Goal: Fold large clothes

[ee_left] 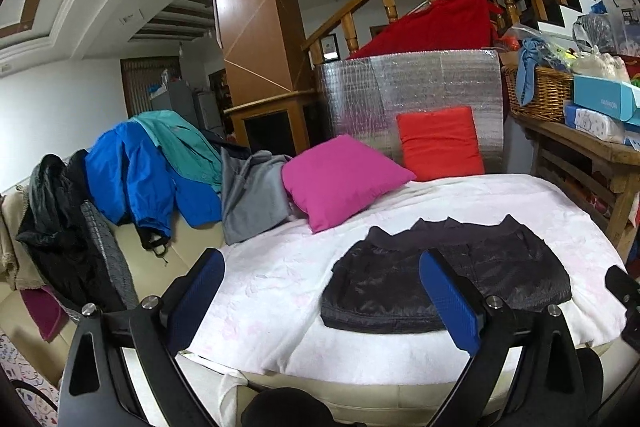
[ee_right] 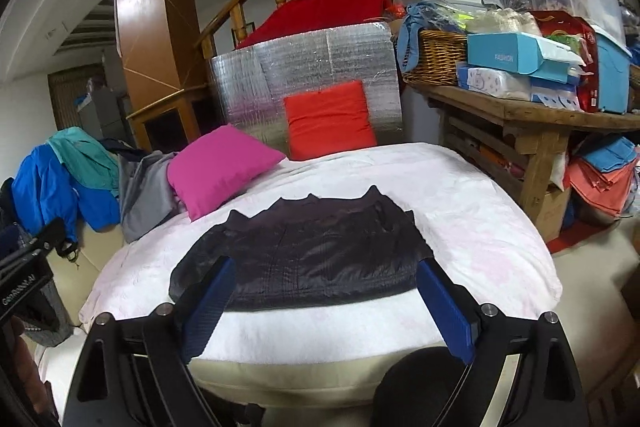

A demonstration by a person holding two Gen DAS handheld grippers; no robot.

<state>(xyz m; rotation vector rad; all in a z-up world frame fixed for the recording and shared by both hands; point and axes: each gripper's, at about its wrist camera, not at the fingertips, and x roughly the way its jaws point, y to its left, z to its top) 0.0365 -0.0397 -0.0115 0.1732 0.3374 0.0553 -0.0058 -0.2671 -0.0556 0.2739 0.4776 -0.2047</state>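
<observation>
I see the folded black jacket (ee_right: 296,259) lying flat on the white blanket (ee_right: 460,195), near its front edge and about the middle of it. My left gripper (ee_left: 324,307) is released, the jaws wide apart with nothing between the blue pads (ee_left: 200,299); the jacket lies beyond it, to the right side. My right gripper (ee_right: 326,311) is also released and empty, and it stands just before the front edge of the jacket, not touching it.

At the back edge of the blanket a pink cushion (ee_right: 220,167) lies tilted and an orange cushion (ee_right: 328,121) leans upright on a silver foil panel (ee_right: 304,67). To the left, on the sofa back, hang a blue jacket (ee_left: 132,175), a teal shirt (ee_left: 180,143) and a grey garment (ee_left: 252,191).

On the wooden desk (ee_right: 520,107) at the right stands a wicker basket (ee_right: 434,59); a blue cloth (ee_right: 412,31) hangs over its rim, and what else is inside I cannot tell. Beside it, light blue boxes (ee_right: 516,61) are stacked.
</observation>
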